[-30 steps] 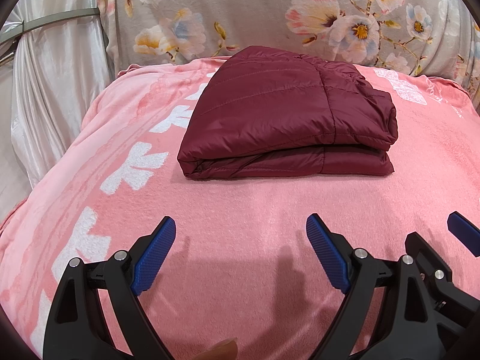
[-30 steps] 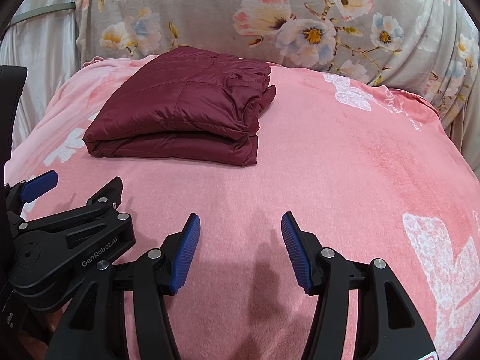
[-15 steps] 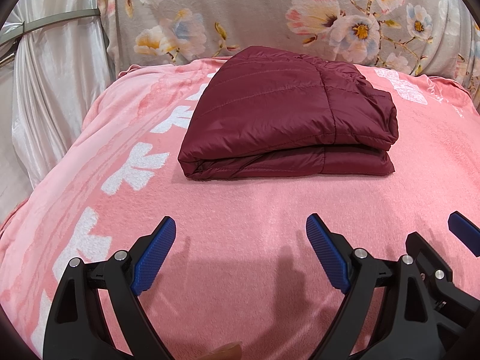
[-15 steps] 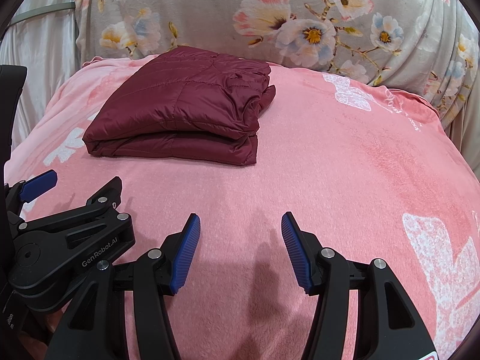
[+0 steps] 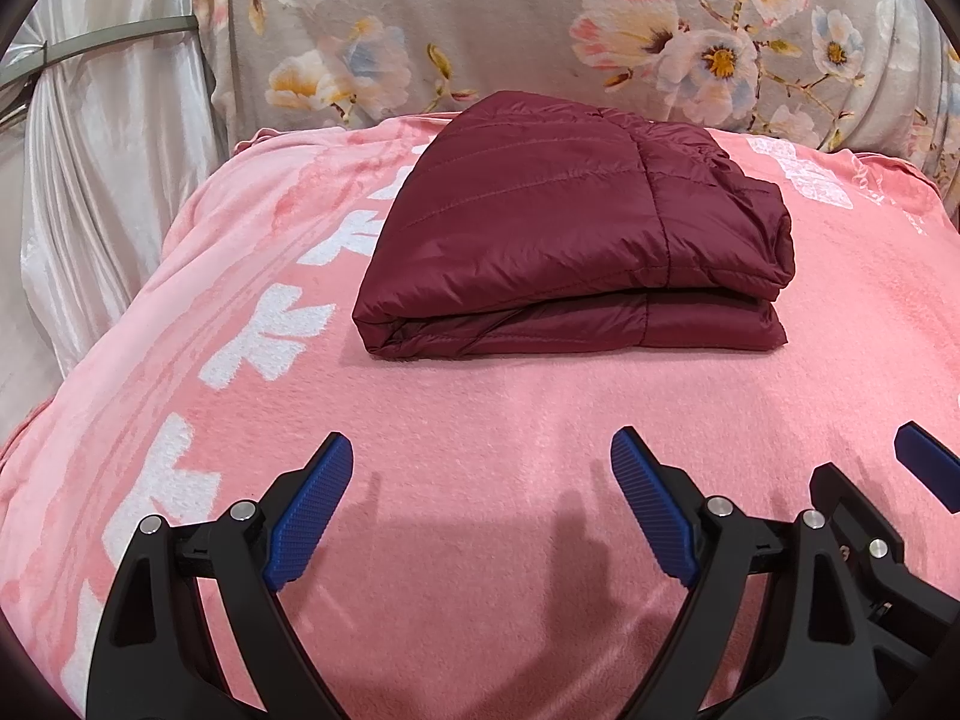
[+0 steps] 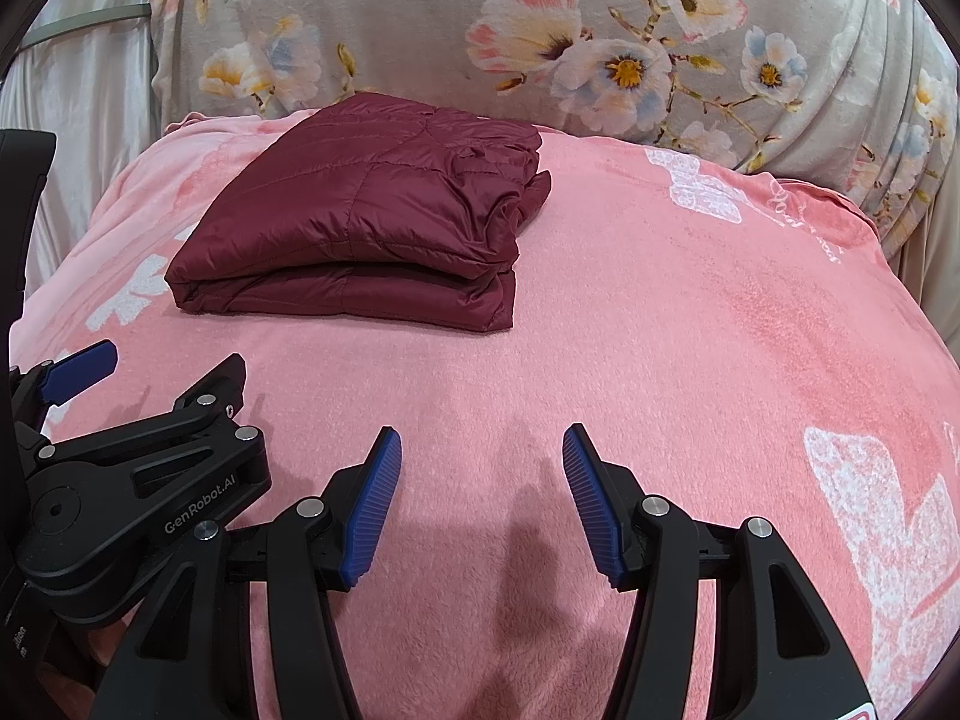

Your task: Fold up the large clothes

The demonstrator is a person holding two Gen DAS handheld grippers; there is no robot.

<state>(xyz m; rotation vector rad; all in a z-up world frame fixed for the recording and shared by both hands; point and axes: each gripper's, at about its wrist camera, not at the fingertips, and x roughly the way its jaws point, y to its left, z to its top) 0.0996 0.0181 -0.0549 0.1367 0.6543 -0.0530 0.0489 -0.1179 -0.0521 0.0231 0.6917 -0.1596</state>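
A dark red quilted jacket [image 5: 570, 228] lies folded into a thick rectangle on the pink blanket [image 5: 480, 408], toward the far side; it also shows in the right wrist view [image 6: 360, 222], far left. My left gripper [image 5: 480, 510] is open and empty, low over the blanket, well short of the jacket. My right gripper [image 6: 480, 498] is open and empty, beside the left one and to its right. The left gripper's body [image 6: 138, 480] shows at the left of the right wrist view.
A grey floral cover [image 5: 540, 24] rises behind the blanket. A shiny white curtain [image 5: 90, 150] hangs at the left. The blanket has white printed patterns [image 6: 888, 528] along its left and right sides.
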